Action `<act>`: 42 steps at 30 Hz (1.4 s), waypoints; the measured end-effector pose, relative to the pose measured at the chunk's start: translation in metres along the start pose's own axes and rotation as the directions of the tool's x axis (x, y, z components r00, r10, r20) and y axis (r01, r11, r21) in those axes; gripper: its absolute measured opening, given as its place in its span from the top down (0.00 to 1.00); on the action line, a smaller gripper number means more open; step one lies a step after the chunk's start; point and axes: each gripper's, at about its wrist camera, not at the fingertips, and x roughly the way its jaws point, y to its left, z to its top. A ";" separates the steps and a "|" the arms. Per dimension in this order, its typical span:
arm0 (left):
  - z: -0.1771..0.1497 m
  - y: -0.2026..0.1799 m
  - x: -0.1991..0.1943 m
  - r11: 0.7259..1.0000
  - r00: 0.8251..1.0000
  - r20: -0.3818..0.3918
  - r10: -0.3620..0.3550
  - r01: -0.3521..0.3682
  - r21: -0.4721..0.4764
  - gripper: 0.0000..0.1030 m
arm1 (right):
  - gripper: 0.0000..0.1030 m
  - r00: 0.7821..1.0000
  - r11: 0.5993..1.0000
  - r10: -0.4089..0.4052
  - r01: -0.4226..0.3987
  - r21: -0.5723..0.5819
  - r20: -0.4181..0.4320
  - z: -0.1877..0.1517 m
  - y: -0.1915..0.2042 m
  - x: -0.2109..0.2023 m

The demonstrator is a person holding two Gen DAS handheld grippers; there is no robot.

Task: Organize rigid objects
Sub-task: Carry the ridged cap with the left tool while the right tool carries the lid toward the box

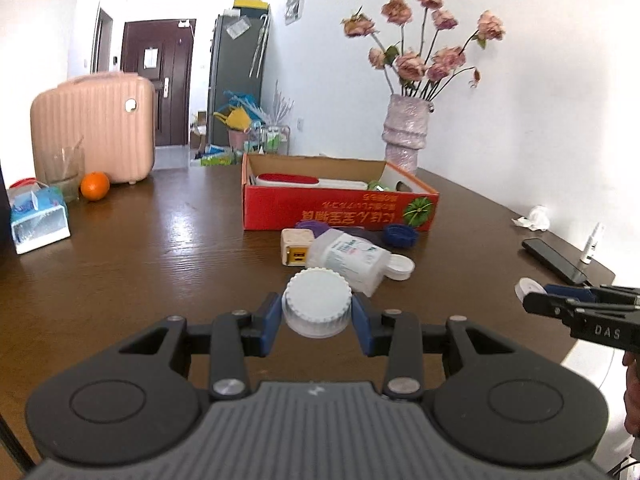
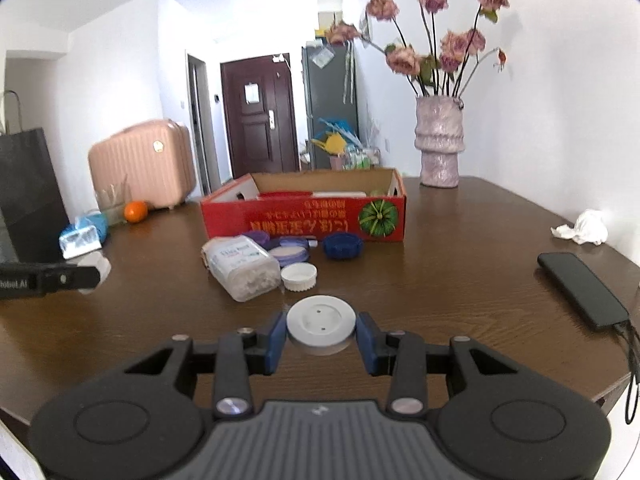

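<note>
- Two grippers, each clamped on a round white part; you're over the brown table (image 1: 140, 264).
- Left wrist view: your left gripper (image 1: 317, 312) has both blue pads (image 1: 270, 320) pressed against a ribbed white cap (image 1: 317, 304), jaws closed on it, held just above the tabletop.
- Just beyond the cap: a clear plastic bottle (image 1: 352, 258) lying on its side, a beige charger cube (image 1: 296, 254) touching its left end, a small white lid (image 1: 400, 266) at its right.
- Behind those, a blue cap (image 1: 400, 235) and a purple lid (image 1: 310, 225) sit against the front wall of the red cardboard box (image 1: 340, 208); red & white items lie inside it.
- Far right edge: your right gripper (image 1: 538, 294) pokes in w/ a white piece at its tip; black phone (image 1: 554, 256) beyond it.
- Left side: orange (image 1: 95, 186), pink suitcase (image 1: 94, 130). Vase of dried roses (image 1: 406, 136) behind the box.
- Right wrist view: your right gripper (image 2: 321, 330) has jaws closed on a flat white disc (image 2: 321, 320), smooth top w/ two tiny holes.
- Ahead: same bottle (image 2: 244, 270) on its side, white lid (image 2: 299, 277) just beside it, blue cap (image 2: 343, 246) and purple lids (image 2: 290, 254) in front of the red box (image 2: 304, 216).
- Left edge: your left gripper (image 2: 86, 274) w/ the white cap, blurred. Phone (image 2: 582, 290) on the right, crumpled tissue (image 2: 584, 227) near the wall.
</note>
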 end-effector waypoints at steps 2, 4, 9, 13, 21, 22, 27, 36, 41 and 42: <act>-0.003 -0.005 -0.010 1.000 1.000 0.012 -0.001 0.001 0.003 0.62 | 0.64 1.000 1.000 0.006 -0.006 -0.005 0.023 0.000 0.002 -0.010; -0.004 -0.009 -0.019 1.000 1.000 0.023 -0.003 0.003 0.012 0.62 | 0.64 0.999 1.000 0.012 -0.012 -0.006 0.041 0.000 0.003 -0.019; 0.000 -0.014 -0.030 0.999 0.999 0.049 -0.013 0.011 0.033 0.62 | 0.64 0.997 1.000 0.017 -0.017 -0.009 0.070 0.003 0.006 -0.029; 0.002 -0.015 -0.030 0.999 0.998 0.054 -0.018 0.016 0.034 0.62 | 0.64 0.997 1.000 0.013 -0.014 0.000 0.078 0.004 0.003 -0.030; 0.011 -0.013 -0.014 0.999 0.999 0.039 -0.034 0.032 0.038 0.62 | 0.64 0.997 1.000 0.001 -0.002 0.007 0.075 0.012 -0.005 -0.015; 0.013 -0.013 -0.010 0.999 0.999 0.038 -0.034 0.032 0.037 0.62 | 0.64 0.997 1.000 0.000 -0.001 0.007 0.075 0.014 -0.006 -0.011; 0.035 -0.014 0.016 0.998 0.998 0.044 -0.033 0.031 0.063 0.62 | 0.64 0.998 1.000 0.000 0.000 0.000 0.070 0.029 -0.010 0.010; 0.084 -0.012 0.083 0.995 0.997 0.045 -0.058 0.054 0.082 0.62 | 0.64 0.997 1.000 -0.001 0.002 -0.012 0.077 0.072 -0.017 0.061; 0.108 -0.007 0.126 0.993 0.997 0.024 -0.069 0.066 0.093 0.62 | 0.64 0.997 1.000 -0.001 0.002 -0.015 0.082 0.101 -0.023 0.099; 0.112 -0.005 0.133 0.993 0.997 0.020 -0.074 0.072 0.093 0.62 | 0.64 0.997 1.000 0.005 -0.004 -0.015 0.081 0.107 -0.024 0.107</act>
